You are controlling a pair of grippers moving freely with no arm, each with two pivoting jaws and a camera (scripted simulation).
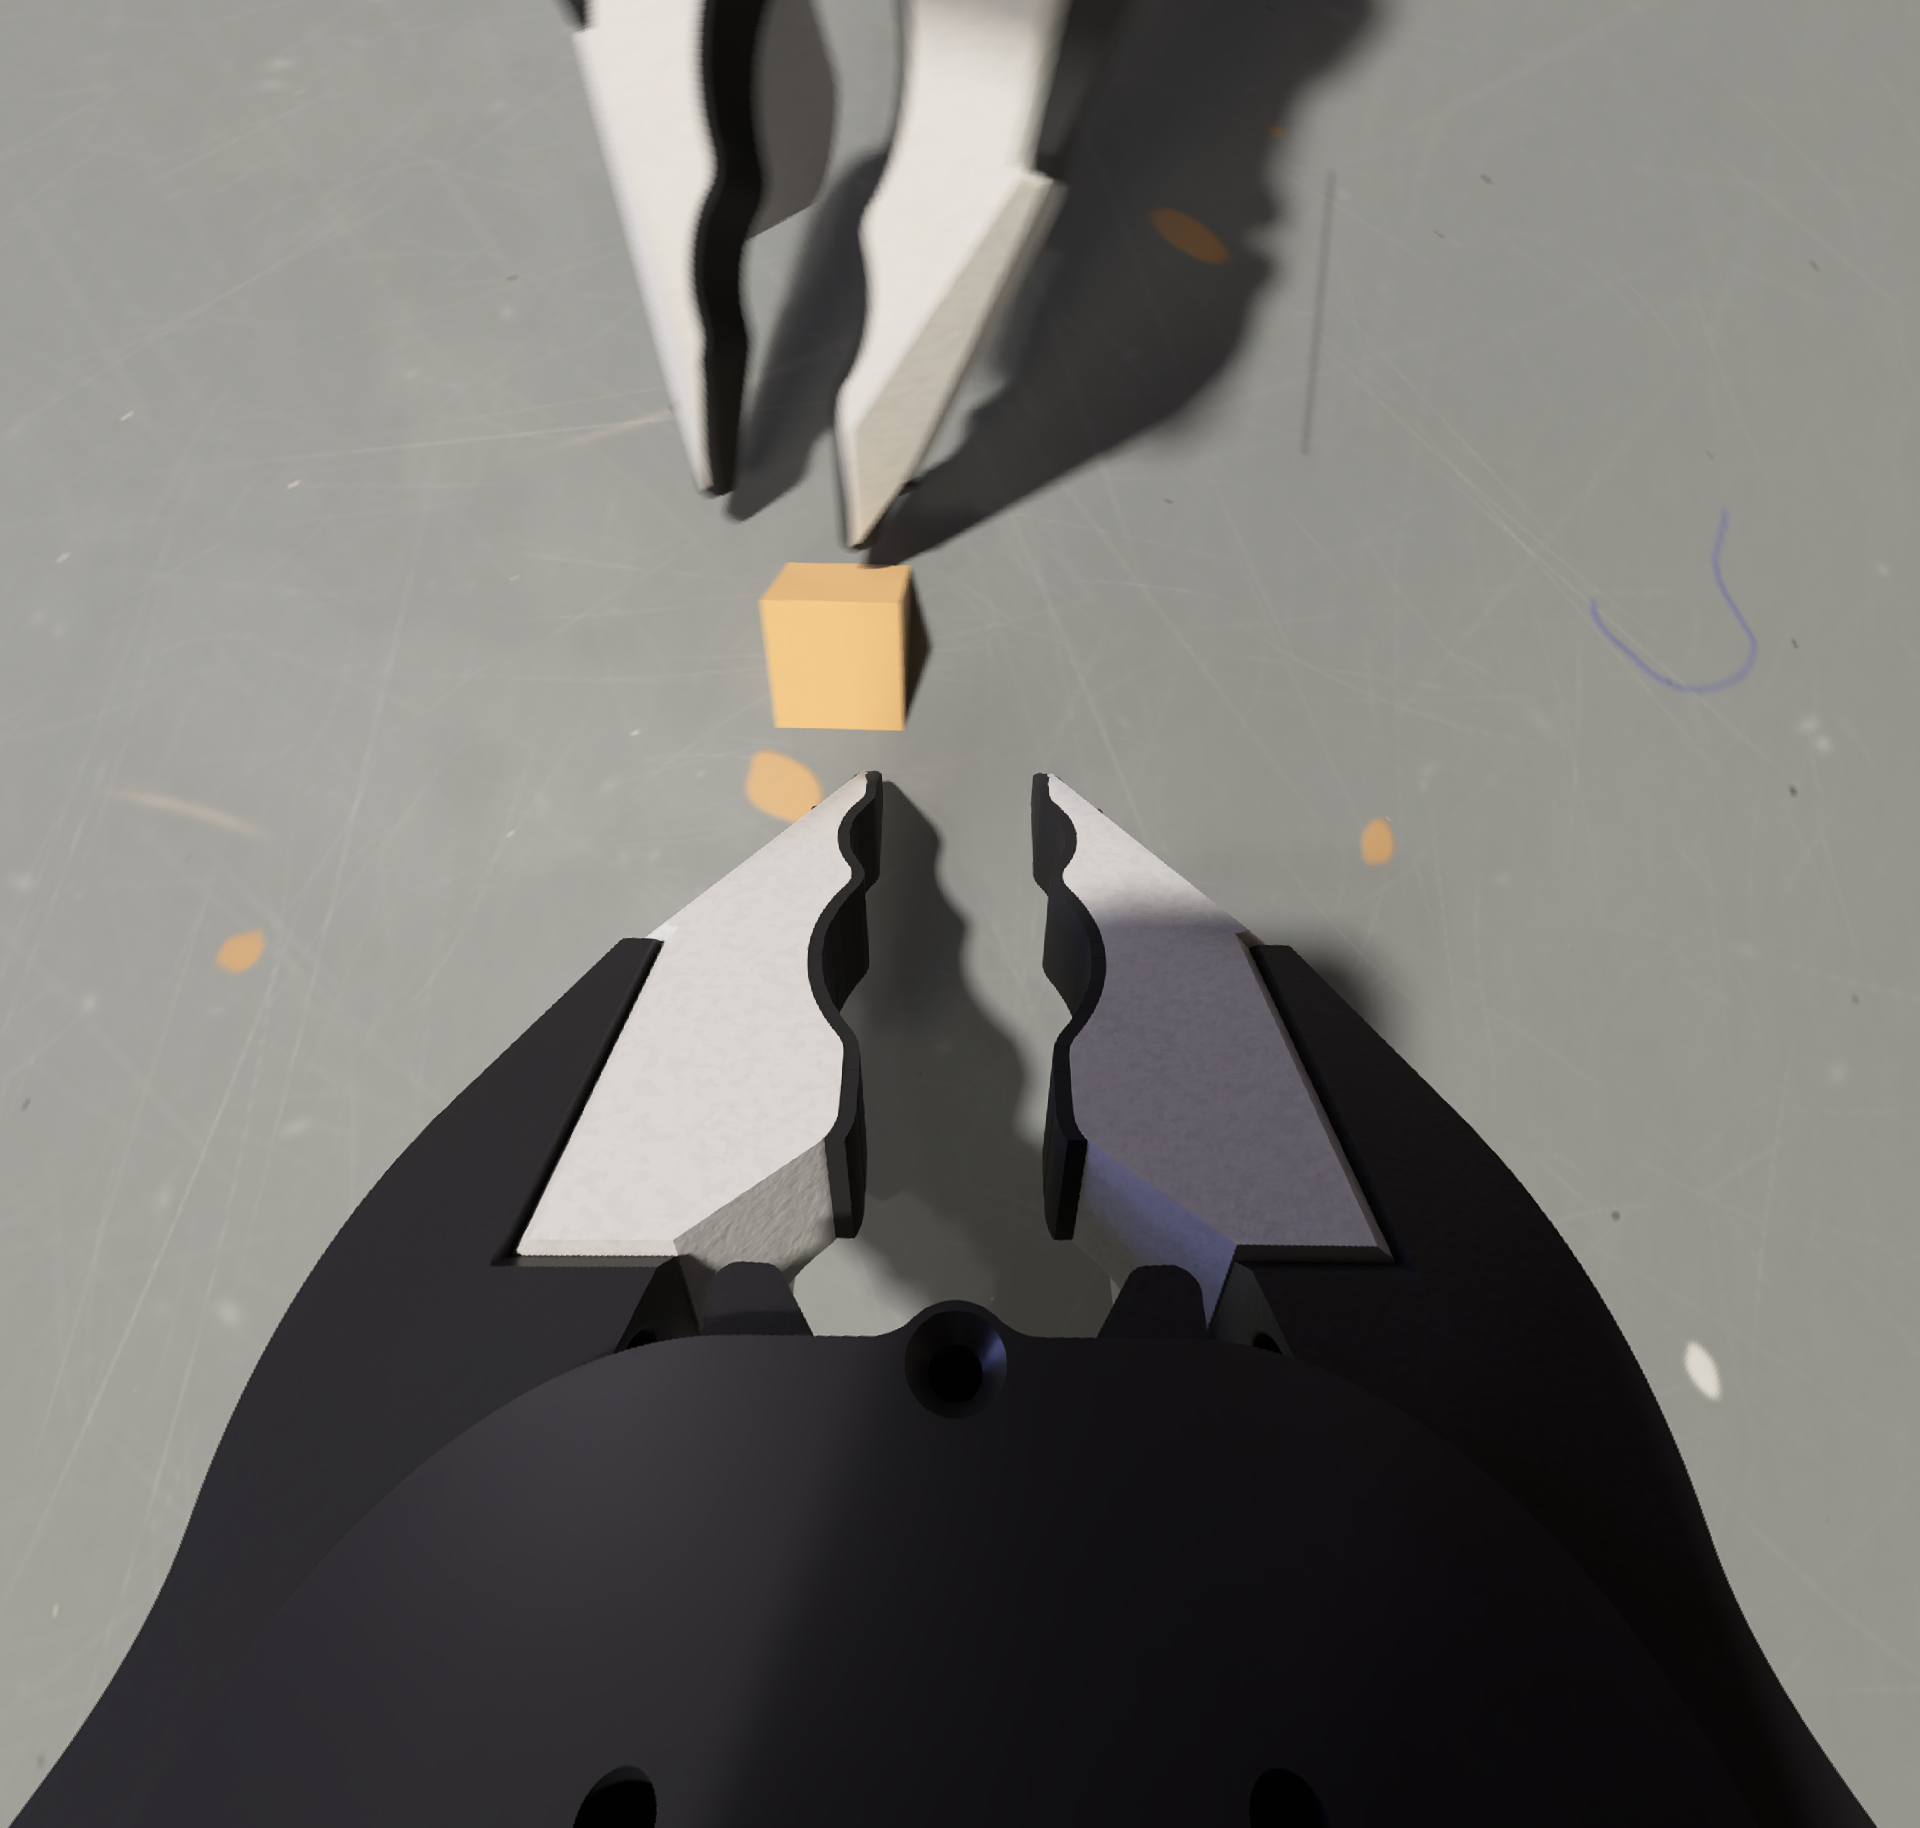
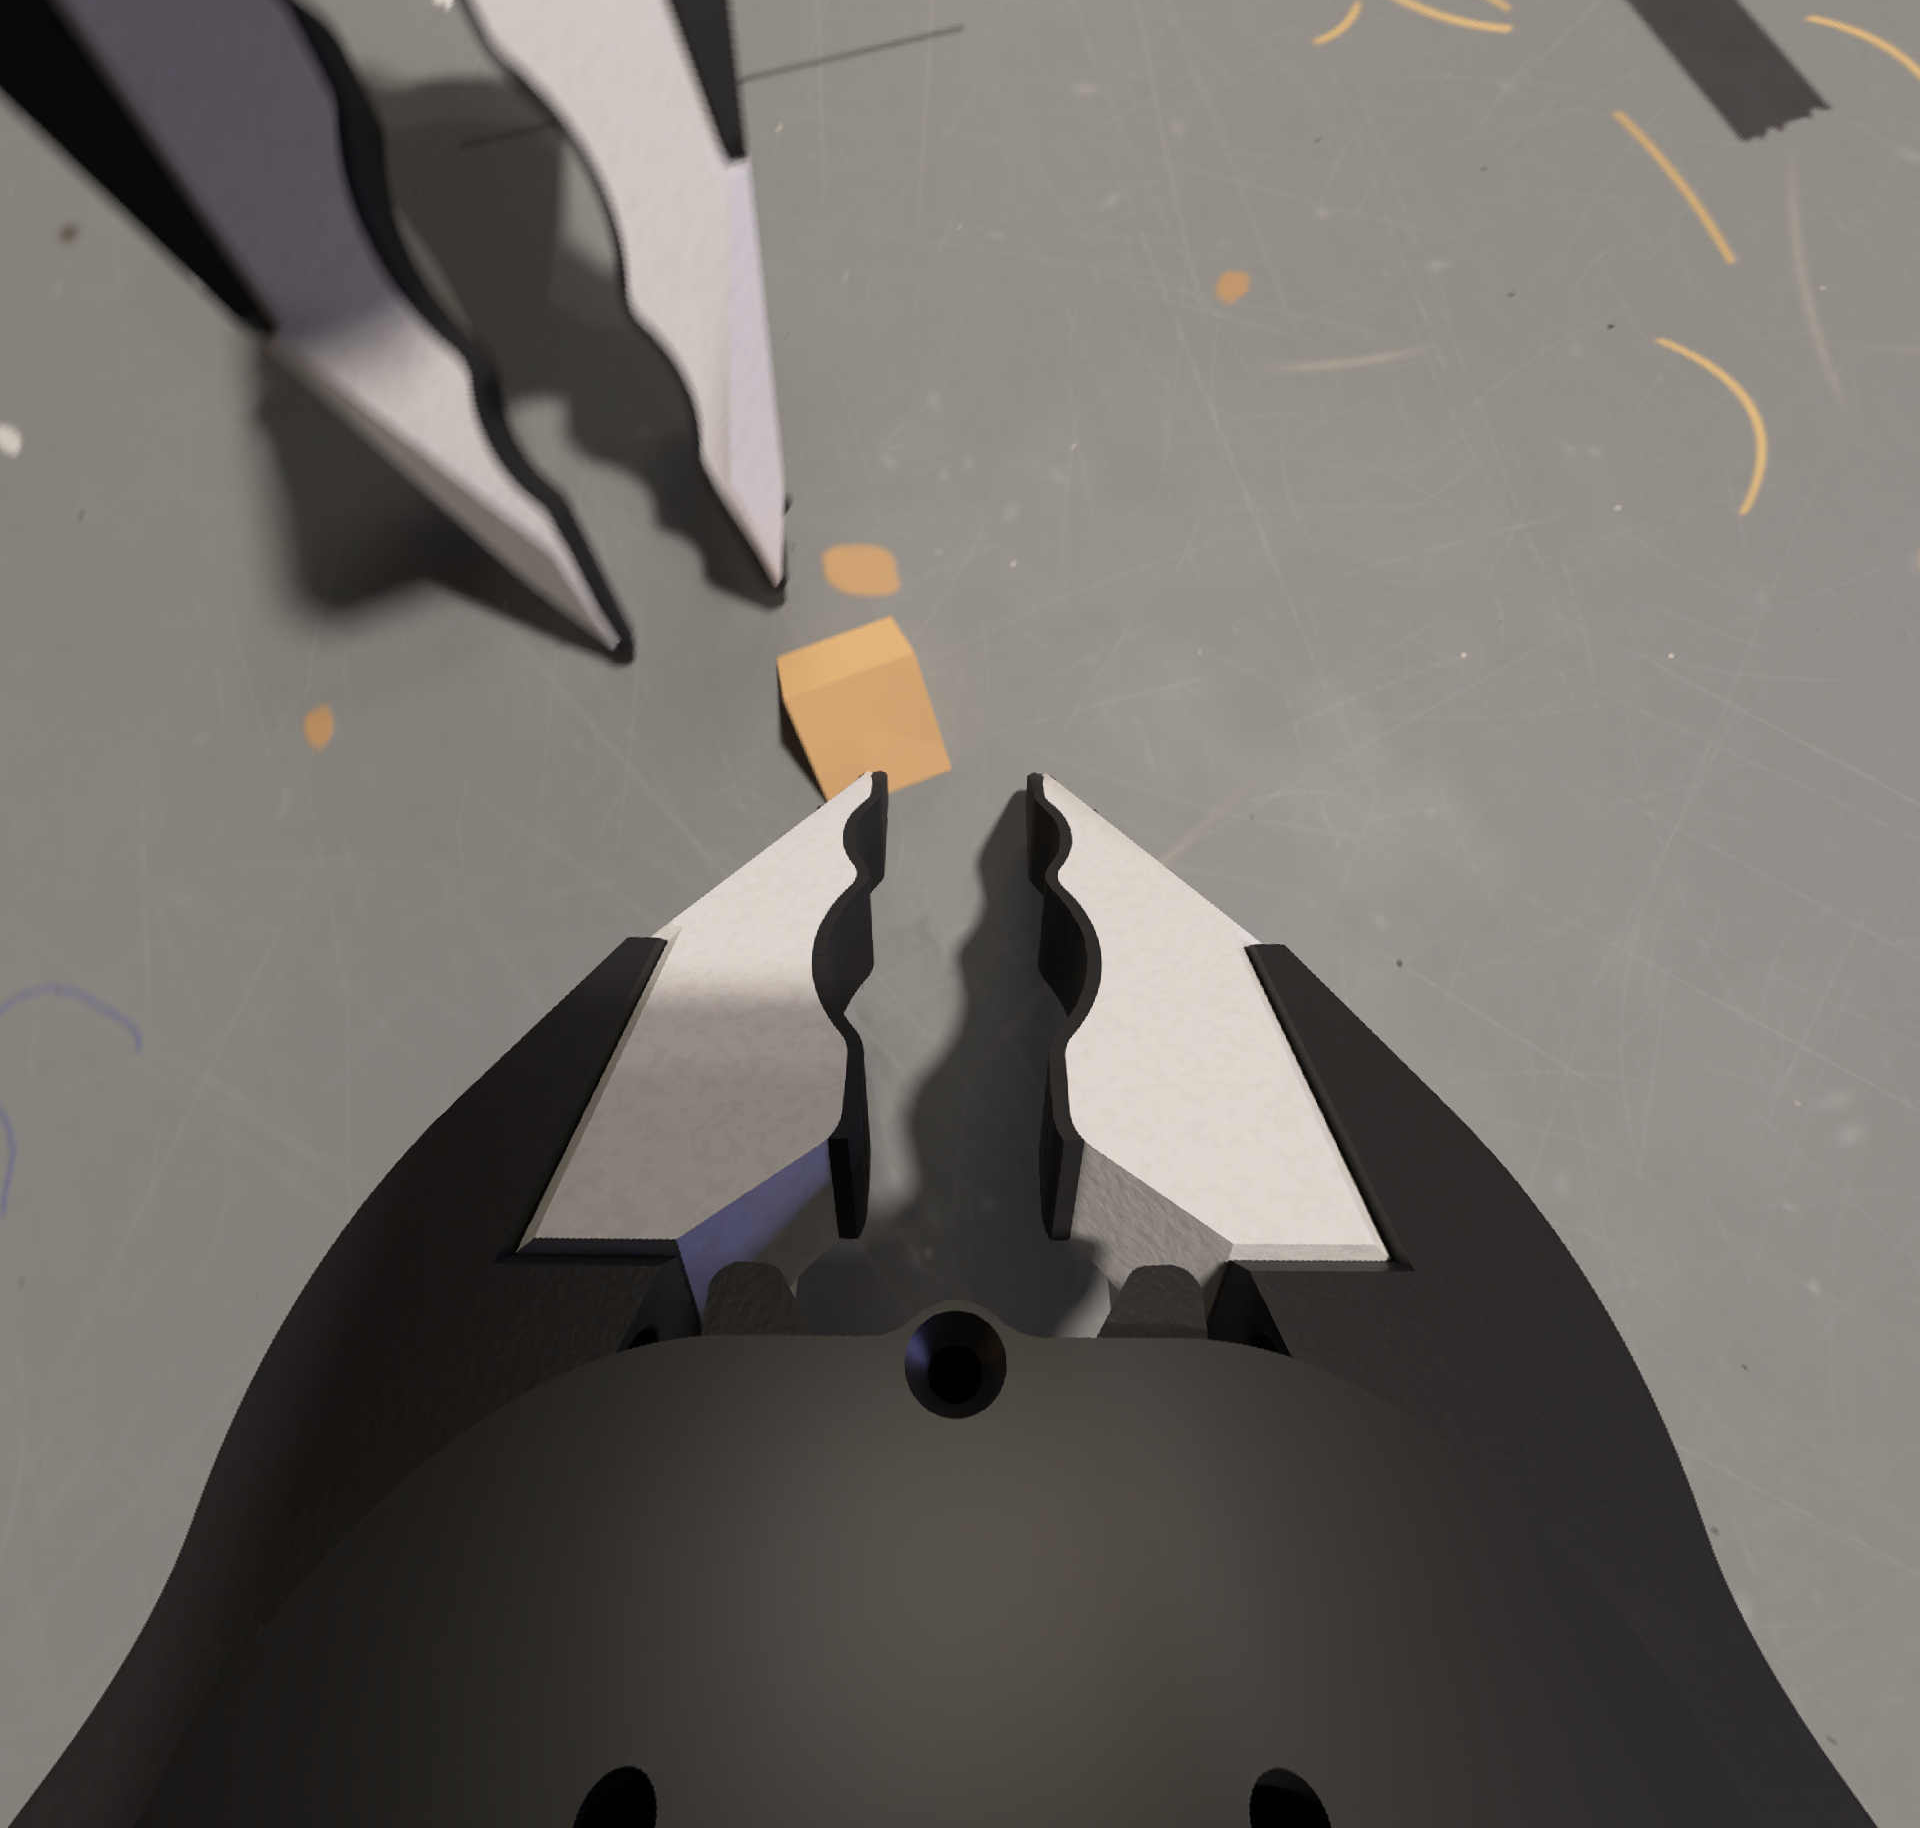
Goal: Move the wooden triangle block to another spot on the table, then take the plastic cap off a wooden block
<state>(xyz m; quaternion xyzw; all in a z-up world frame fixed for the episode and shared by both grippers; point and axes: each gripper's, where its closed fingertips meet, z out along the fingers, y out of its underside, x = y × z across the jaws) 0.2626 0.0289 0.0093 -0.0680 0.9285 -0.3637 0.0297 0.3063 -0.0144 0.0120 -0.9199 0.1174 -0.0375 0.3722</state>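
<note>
Sitting on a scratched grey tabletop (image 1: 312, 428) flecked with orange paint spots, a small wooden block (image 1: 837, 648) is lying mid-frame in the left wrist view. A strip of dark tape (image 2: 1725, 48) is showing in the upper right of the right wrist view. The left hand-held gripper (image 1: 954, 776) is pointing up the frame, fingers parted and empty, the block just beyond its tips. The right hand-held gripper (image 2: 956, 776) is facing it, also slightly apart and empty, its left fingertip overlapping the block's (image 2: 864, 703) lower edge.

wooden block (image 1: 836, 648) on table (image 1: 312, 428), between both hand-held grippers (apart)
</note>
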